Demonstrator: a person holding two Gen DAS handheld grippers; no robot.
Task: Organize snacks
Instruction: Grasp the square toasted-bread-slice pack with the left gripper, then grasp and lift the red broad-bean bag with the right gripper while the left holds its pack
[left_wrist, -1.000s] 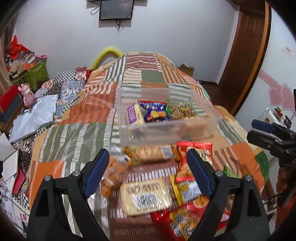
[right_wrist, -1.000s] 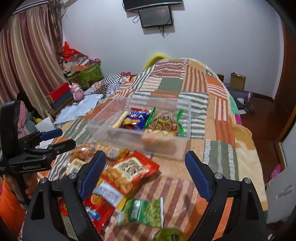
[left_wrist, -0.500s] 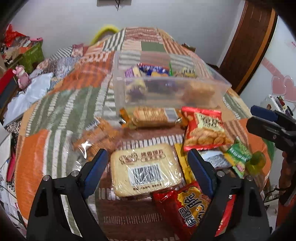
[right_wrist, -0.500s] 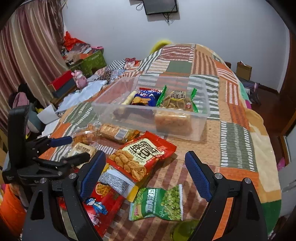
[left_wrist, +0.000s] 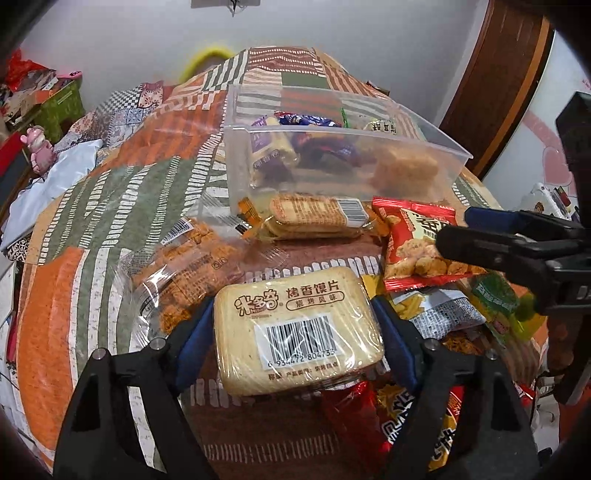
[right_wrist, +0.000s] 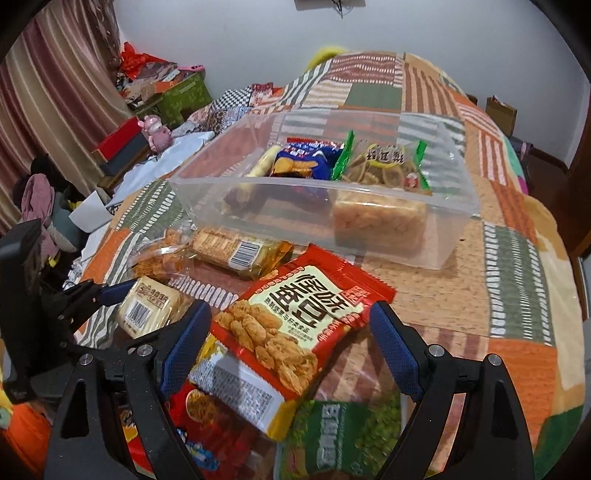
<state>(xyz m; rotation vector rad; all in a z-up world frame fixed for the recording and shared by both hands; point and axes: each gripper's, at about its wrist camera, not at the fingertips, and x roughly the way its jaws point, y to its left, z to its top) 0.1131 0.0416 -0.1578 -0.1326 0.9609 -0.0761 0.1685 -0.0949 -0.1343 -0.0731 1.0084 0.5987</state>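
Left gripper: jaws have just been closing, blue pads now at both sides of the beige cracker pack; firm grip cannot be told. Pack lies on the patchwork blanket, near of the clear bin.

Right gripper: jaws wide, nothing held, straddling the red snack bag.

Bin holds several snack packets; green pea bag lies nearest.

A patchwork bedspread, white wall, striped curtain, and brown door.
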